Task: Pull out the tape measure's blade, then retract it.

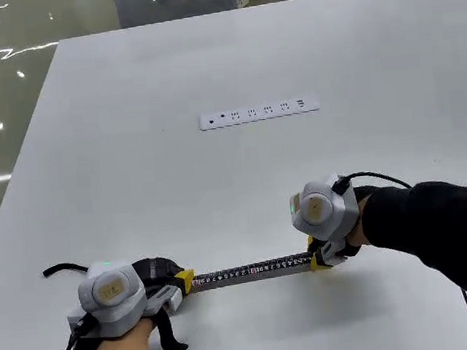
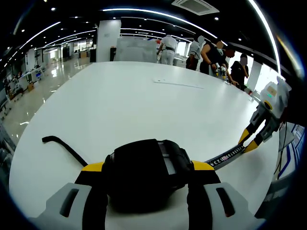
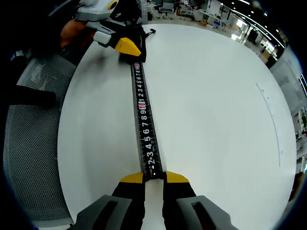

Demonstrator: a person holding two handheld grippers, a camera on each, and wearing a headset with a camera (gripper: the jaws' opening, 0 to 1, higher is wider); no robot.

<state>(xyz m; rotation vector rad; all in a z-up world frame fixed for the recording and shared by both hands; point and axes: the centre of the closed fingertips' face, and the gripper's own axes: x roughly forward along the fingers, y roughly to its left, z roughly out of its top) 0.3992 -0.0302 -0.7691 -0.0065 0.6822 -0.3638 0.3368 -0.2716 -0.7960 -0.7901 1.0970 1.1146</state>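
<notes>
The black rubber-cased tape measure (image 2: 144, 172) is gripped firmly by the left gripper (image 1: 179, 283), held low on the white workbench (image 1: 217, 176). Its dark numbered blade (image 3: 144, 124), stretched flat ahead, is pinched at the tip by the right gripper (image 3: 153, 179), held facing it on a black-sleeved arm (image 1: 434, 223).

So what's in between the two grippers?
The tape measure's blade, pulled out along the white table from the black case in the left gripper to the right gripper pinching its tip. The head view shows it.

Tabletop (image 1: 207, 54) smooth matt; tape case (image 2: 144, 167) blk plastic; blade (image 3: 144, 124) matt.
</notes>
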